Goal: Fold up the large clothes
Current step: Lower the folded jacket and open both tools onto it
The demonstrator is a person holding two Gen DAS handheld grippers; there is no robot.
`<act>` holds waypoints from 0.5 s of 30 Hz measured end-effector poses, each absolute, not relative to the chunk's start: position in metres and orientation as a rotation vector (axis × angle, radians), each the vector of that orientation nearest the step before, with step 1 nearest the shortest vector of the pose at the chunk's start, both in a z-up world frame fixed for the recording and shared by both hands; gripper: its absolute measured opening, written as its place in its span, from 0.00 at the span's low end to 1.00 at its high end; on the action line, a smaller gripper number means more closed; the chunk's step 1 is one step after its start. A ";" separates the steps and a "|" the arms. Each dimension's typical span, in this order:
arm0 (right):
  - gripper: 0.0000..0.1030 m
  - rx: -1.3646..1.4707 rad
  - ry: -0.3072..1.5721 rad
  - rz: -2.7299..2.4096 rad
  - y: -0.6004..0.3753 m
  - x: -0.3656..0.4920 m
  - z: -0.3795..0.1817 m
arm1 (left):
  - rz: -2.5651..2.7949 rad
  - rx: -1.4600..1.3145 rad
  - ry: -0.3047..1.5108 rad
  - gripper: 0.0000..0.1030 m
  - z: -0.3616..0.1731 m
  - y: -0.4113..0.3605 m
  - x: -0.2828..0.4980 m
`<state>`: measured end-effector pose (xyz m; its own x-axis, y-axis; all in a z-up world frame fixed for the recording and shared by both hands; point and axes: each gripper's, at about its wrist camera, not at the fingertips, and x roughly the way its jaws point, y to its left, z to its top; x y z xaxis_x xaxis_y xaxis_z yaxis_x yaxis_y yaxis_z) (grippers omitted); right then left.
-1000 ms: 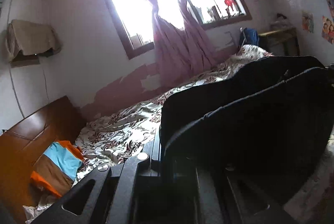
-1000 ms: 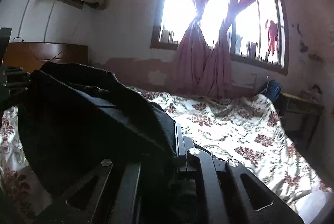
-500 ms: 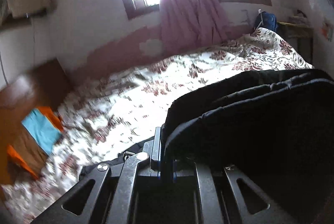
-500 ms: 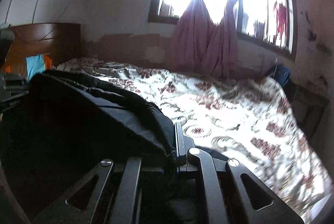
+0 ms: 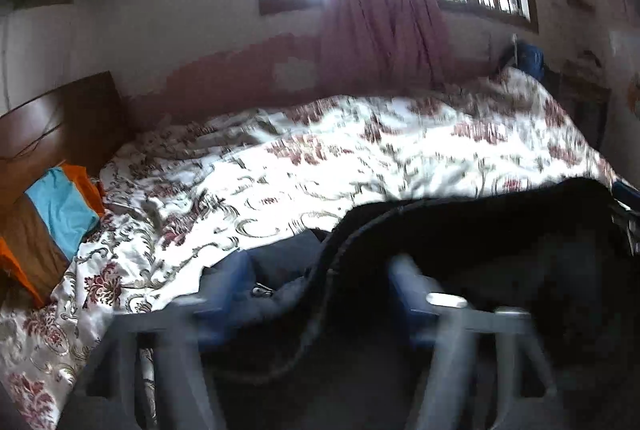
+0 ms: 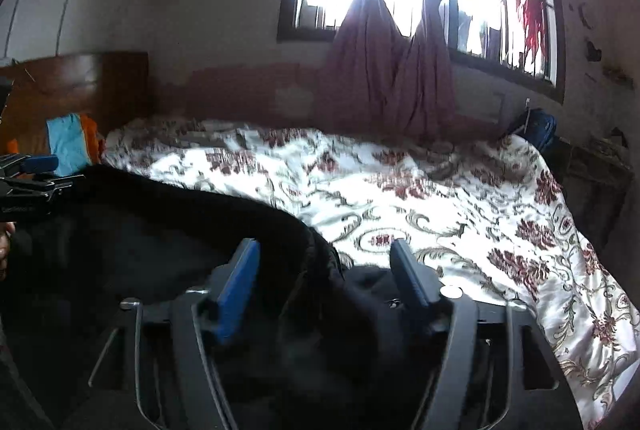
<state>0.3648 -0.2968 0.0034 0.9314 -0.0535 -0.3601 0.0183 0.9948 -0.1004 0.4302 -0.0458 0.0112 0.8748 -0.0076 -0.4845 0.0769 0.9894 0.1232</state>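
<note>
A large black garment (image 5: 480, 230) lies in a folded heap on the floral bed cover (image 5: 320, 157), near the front. My left gripper (image 5: 316, 270) is blurred, its jaws opening wide. The garment's folded edge runs between the fingers, and the pads do not press on it. In the right wrist view the same garment (image 6: 140, 230) spreads to the left. My right gripper (image 6: 324, 270) is opening too, its blue pads (image 6: 240, 278) standing off a bunch of black cloth between them. The left gripper (image 6: 40, 173) shows at the far left edge, over the garment.
A wooden headboard (image 5: 52, 125) stands at the left with an orange, blue and brown pillow (image 5: 52, 222) against it. Tied pink curtains (image 5: 380, 29) hang at the window behind the bed. A blue bag (image 6: 536, 125) and a small table (image 6: 600, 149) sit at the far right.
Both grippers came down toward the bed with the black garment clamped in them. Their jaws have now parted and let the cloth go, and it rests on the bed.
</note>
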 end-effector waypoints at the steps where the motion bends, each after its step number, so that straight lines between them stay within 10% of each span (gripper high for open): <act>1: 0.64 -0.102 0.370 -0.036 -0.297 0.360 0.005 | -0.044 0.130 0.480 0.89 0.015 -0.045 0.428; 15: 0.84 -0.056 0.540 0.192 -0.299 0.261 -0.031 | -0.289 0.048 0.510 0.95 -0.002 -0.033 0.326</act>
